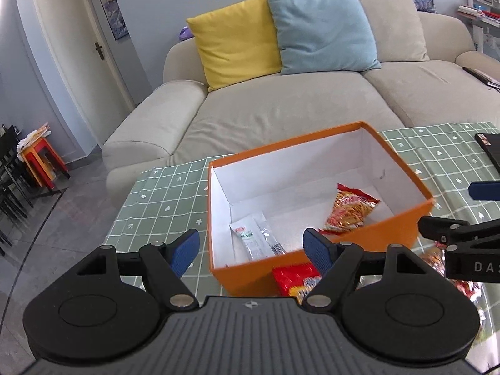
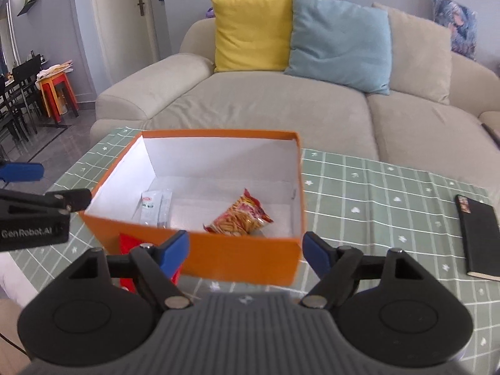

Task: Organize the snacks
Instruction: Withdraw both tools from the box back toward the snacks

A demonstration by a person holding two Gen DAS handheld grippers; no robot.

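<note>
Green checked cloth [image 2: 375, 193] covers the table; beyond its far edge stands a beige sofa [image 2: 281, 106]. Both the left gripper [image 1: 251, 248] and right gripper [image 2: 245, 248] gape wide, empty, level before the orange box [image 2: 237, 256]. Inside lie an orange packet [image 2: 240, 218] and clear sachet [image 1: 257, 237]; a red packet [image 1: 297, 279] lies outside the near wall.

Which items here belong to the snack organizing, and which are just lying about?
Part of the job:
- orange box
- clear white sachet in the box
- orange-red snack bag in the box
- red snack packet on the table outside the box
- another snack packet, partly hidden behind the right tool

Lying about:
- black notebook
- yellow cushion
- blue cushion
</note>
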